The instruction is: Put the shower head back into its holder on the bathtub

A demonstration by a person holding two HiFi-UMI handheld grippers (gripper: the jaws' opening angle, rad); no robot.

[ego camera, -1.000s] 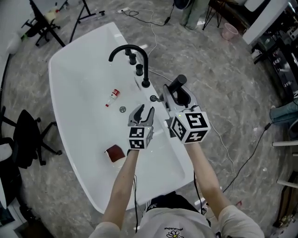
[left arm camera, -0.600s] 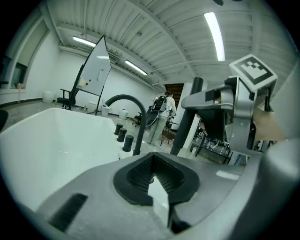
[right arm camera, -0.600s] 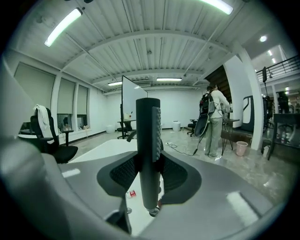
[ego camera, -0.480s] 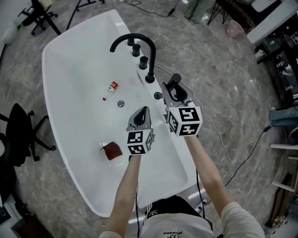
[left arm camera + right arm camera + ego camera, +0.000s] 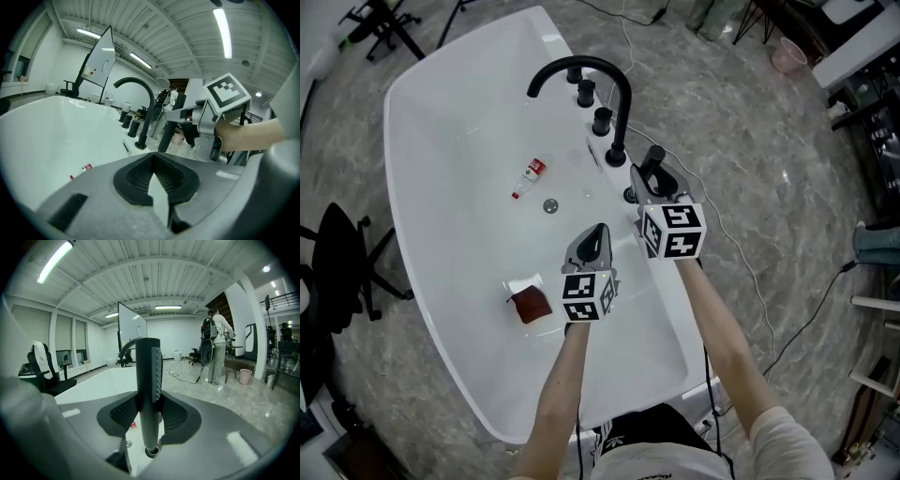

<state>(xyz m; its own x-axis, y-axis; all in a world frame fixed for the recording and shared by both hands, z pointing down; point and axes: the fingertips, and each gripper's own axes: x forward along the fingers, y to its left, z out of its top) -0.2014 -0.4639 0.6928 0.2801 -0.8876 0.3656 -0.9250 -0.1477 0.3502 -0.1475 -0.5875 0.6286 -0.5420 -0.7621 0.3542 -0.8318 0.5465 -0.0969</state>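
Observation:
The black shower head [image 5: 654,161] stands upright between the pads of my right gripper [image 5: 652,178], which is shut on its handle. In the right gripper view the shower head [image 5: 149,394] has its lower end right at the round holder [image 5: 151,452] on the white bathtub's rim [image 5: 661,281]; I cannot tell if it is inside. In the head view the holder [image 5: 630,195] lies beside the black faucet [image 5: 614,89]. My left gripper [image 5: 598,232] hangs over the tub, shut with nothing in it [image 5: 153,161]. From there the shower head [image 5: 171,124] shows to the right of the faucet [image 5: 140,108].
Inside the tub lie a small red-labelled bottle [image 5: 530,176], the drain [image 5: 550,205] and a dark red pad [image 5: 530,305]. An office chair [image 5: 337,262] stands left of the tub. Cables run over the floor at right. A person [image 5: 216,345] stands far off.
My left gripper's jaws have gone from open to shut. Both grippers have come down, and the shower head has sunk toward the holder on the rim.

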